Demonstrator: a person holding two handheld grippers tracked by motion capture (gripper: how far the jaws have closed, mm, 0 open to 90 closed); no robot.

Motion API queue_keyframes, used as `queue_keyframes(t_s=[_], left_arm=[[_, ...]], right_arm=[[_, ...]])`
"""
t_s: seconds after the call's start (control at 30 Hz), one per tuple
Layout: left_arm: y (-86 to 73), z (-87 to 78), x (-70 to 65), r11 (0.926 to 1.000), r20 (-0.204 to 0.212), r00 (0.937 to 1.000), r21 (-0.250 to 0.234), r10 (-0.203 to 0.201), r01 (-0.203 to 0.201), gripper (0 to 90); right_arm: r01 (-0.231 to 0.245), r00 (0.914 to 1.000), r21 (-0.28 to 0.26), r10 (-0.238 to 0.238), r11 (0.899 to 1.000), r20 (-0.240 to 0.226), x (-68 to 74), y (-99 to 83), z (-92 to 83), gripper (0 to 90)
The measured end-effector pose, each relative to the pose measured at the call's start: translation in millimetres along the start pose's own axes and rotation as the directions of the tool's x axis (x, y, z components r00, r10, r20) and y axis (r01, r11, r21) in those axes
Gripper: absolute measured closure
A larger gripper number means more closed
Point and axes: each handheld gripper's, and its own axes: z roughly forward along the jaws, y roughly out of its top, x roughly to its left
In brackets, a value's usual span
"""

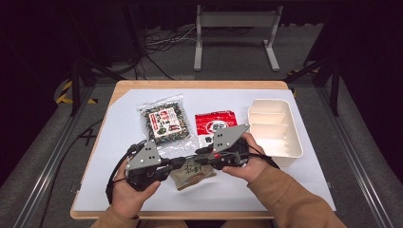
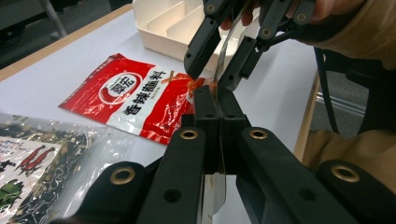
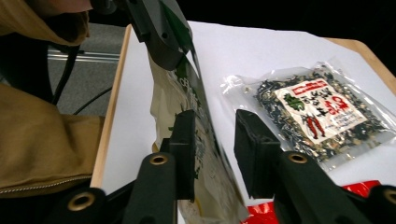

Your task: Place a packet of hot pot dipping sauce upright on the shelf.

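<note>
Brown-and-cream snack packet (image 1: 192, 174), lifted edge-up above the white table cover (image 1: 119, 137), clamped in left gripper (image 1: 178, 164), right gripper (image 1: 205, 156) jaws narrowed around but not pressing it; white divided tray (image 1: 294, 142) unfilled, red packet (image 1: 216, 124) and clear packet (image 1: 165, 122) unmoved.

The red sachet (image 2: 135, 95) beside the white divided tray (image 2: 161, 28) carried large Chinese characters, "香辣蘸料", on a white band, under a white oval logo. The clear dried-mix packet (image 3: 317, 109), farther from the tray, bore a red-lettered label too small to read.
</note>
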Motion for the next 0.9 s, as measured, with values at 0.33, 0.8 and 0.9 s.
queue_keyframes(t_s=[0.33, 0.8, 0.9], left_arm=[[0.4, 0.6, -2.2, 0.9999, 0.007, 0.9999, -0.003, 0.012, -0.012, 89.3], [-2.7, 1.6, 2.1, 0.9997, -0.002, 1.0, -0.023, -0.001, 0.001, 86.7], [-4.5, 1.5, 5.7, 0.9991, -0.011, 0.9997, -0.036, -0.023, 0.023, 70.2]], right_arm=[[0.018, 0.9988, 0.049, -0.016, 0.999, -0.046, 2.4, 3.1, 8.5, 77.1], [0.026, 0.9961, 0.091, -0.018, 0.995, -0.086, 0.7, 4.6, 13.4, 89.7], [0.013, 0.9966, 0.089, -0.005, 0.996, -0.082, -1.2, 4.2, 9.9, 89.8]])
